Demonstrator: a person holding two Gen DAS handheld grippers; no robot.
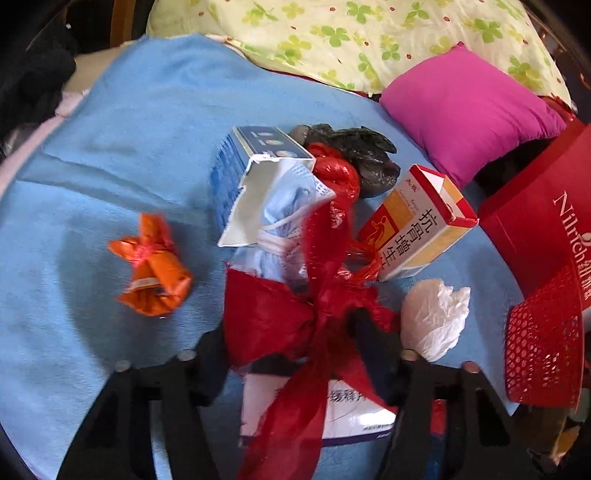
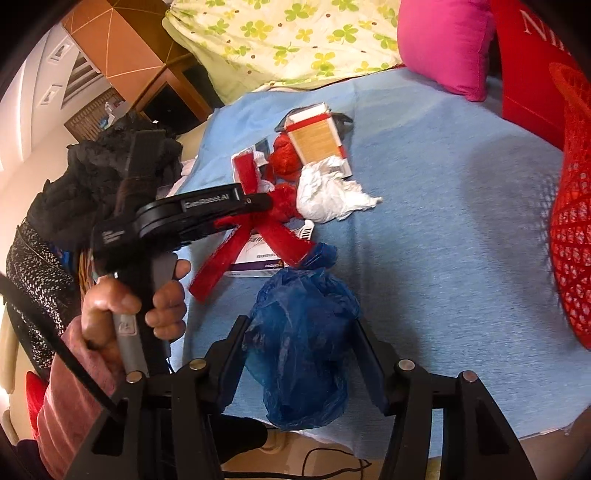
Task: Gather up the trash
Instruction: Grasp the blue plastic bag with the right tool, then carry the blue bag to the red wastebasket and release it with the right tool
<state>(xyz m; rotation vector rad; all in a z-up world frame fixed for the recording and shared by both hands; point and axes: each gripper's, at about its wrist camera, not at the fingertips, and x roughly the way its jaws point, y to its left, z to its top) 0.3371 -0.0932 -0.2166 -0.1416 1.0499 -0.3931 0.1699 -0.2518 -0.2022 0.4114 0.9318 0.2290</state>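
Note:
My left gripper [image 1: 291, 332] is shut on a crumpled red plastic bag [image 1: 269, 317] whose strips trail over a white box [image 1: 354, 413] on the blue blanket [image 1: 129, 147]. Beyond it lie a torn mask box [image 1: 240, 162] spilling blue face masks [image 1: 280, 206], a black bag [image 1: 362, 155], an orange-and-white medicine box [image 1: 417, 221], a white plastic wad [image 1: 432, 317] and, to the left, an orange wrapper [image 1: 151, 266]. In the right wrist view my right gripper [image 2: 301, 332] is shut on a blue plastic bag [image 2: 303, 339] near the blanket's front edge. The left gripper [image 2: 258, 201] shows there with a hand [image 2: 162, 306] on its handle.
A red mesh basket [image 1: 543, 350] stands at the right, also close on the right as the red mesh basket [image 2: 572, 221]. Behind it is a red paper bag [image 1: 535, 229]. A pink pillow [image 1: 465, 110] and a floral quilt [image 1: 332, 33] lie at the back. Dark clothes [image 2: 122, 166] pile at the left.

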